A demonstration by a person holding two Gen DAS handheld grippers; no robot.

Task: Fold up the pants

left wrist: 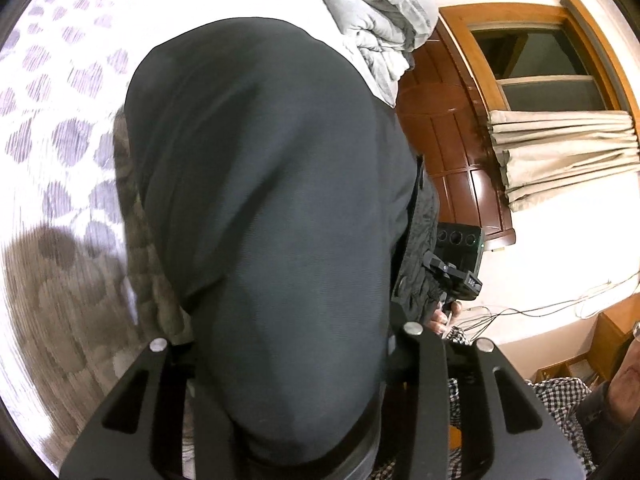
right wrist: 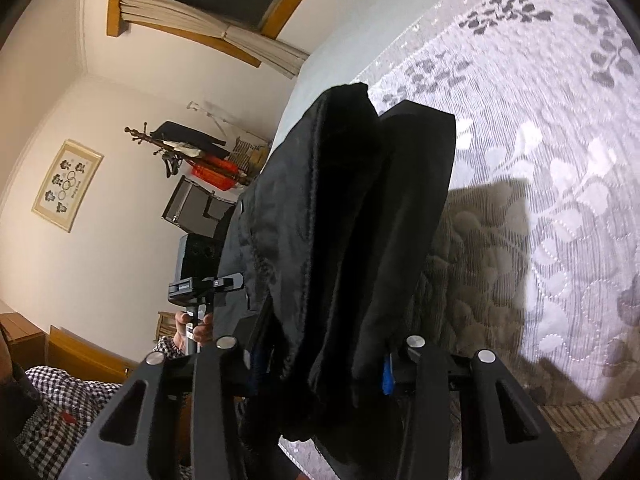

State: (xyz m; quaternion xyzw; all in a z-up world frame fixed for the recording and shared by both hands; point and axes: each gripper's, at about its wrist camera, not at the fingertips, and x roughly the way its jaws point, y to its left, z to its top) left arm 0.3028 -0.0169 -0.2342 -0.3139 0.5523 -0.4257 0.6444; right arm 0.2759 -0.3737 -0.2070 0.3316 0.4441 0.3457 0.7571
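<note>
The dark pants (left wrist: 264, 200) hang lifted above a white bedspread with a grey leaf pattern (left wrist: 52, 120). My left gripper (left wrist: 288, 380) is shut on the pants, whose smooth dark cloth drapes over the jaws and hides the fingertips. In the right wrist view the pants (right wrist: 340, 240) bunch in black folds between the jaws. My right gripper (right wrist: 320, 360) is shut on the pants. Each view shows the other gripper held by a hand: the right one (left wrist: 456, 268), the left one (right wrist: 200, 284).
A folded grey quilt (left wrist: 384, 20) lies on the bed's far side. A wooden headboard (left wrist: 452, 152) and a curtained window (left wrist: 560, 80) stand beyond. A coat stand (right wrist: 176, 148), a framed picture (right wrist: 66, 184) and the person's checked shirt (right wrist: 56, 412) show in the right wrist view.
</note>
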